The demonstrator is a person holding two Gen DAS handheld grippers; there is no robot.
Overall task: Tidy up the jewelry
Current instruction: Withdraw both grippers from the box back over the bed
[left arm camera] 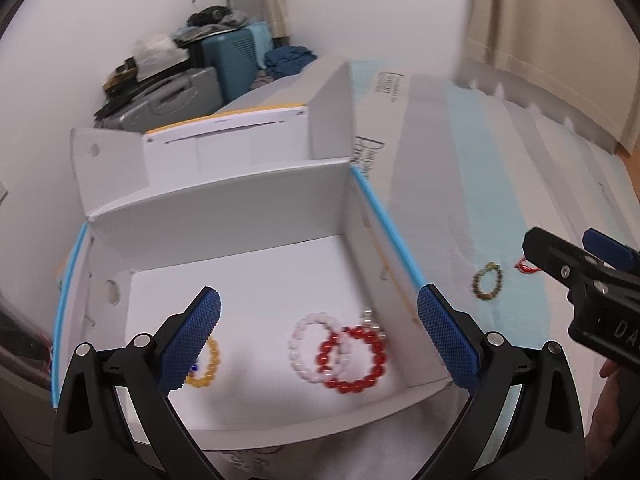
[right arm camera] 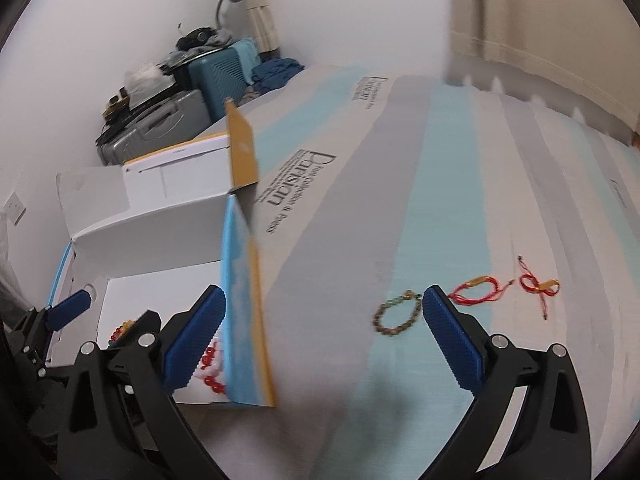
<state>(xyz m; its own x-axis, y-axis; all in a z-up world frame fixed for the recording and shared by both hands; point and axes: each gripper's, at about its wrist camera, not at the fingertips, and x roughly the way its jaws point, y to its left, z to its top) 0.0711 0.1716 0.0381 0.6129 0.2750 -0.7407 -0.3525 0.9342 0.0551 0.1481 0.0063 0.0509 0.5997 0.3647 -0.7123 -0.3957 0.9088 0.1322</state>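
Observation:
An open white box (left arm camera: 224, 216) with a blue rim holds a red bead bracelet (left arm camera: 354, 358), a white bead bracelet (left arm camera: 310, 346) and a yellow bead bracelet (left arm camera: 208, 366). My left gripper (left arm camera: 318, 338) is open and empty above the box. A brown-green bead bracelet (right arm camera: 398, 314) lies on the striped cover, right of the box; it also shows in the left wrist view (left arm camera: 487, 281). Two red cord bracelets (right arm camera: 478, 290) (right arm camera: 538, 284) lie further right. My right gripper (right arm camera: 324, 332) is open and empty, above the cover just short of the brown-green bracelet.
The box stands on a grey and light-blue striped cover (right arm camera: 440, 184). Its lid flap (left arm camera: 332, 108) stands up behind it. Suitcases (right arm camera: 168, 120) and clutter are stacked in the far corner. A beige curtain (right arm camera: 560, 20) hangs at the right.

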